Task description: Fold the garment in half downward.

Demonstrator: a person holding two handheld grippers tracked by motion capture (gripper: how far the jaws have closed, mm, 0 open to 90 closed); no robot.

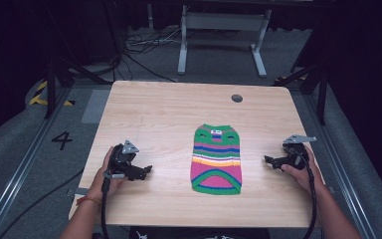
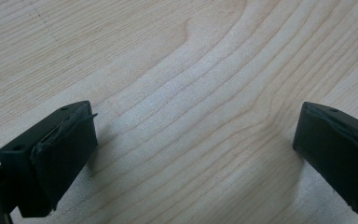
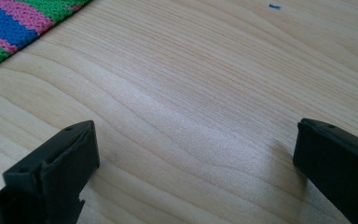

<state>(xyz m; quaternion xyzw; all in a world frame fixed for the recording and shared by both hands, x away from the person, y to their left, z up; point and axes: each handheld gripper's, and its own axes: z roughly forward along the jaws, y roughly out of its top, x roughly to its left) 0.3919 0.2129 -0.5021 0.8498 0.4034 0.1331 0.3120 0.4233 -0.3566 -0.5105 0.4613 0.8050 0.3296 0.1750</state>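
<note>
- High view: above the person's side, facing forward and down over the whole counter [image 1: 169,107].
- Both gripper views: close, low over the same counter.

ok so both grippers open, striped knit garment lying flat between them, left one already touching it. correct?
Not quite: the left gripper is apart from the striped knit garment, bare table between them in the high view. Both grippers are open, the right gripper too.

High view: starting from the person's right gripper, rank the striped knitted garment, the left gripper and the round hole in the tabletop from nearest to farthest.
Measured from the right gripper, at the table's right edge:
1. Striped knitted garment, lying flat at the table's middle, just to its left.
2. Round hole, near the far edge, up and left.
3. Left gripper, across the table on the left side.
</note>
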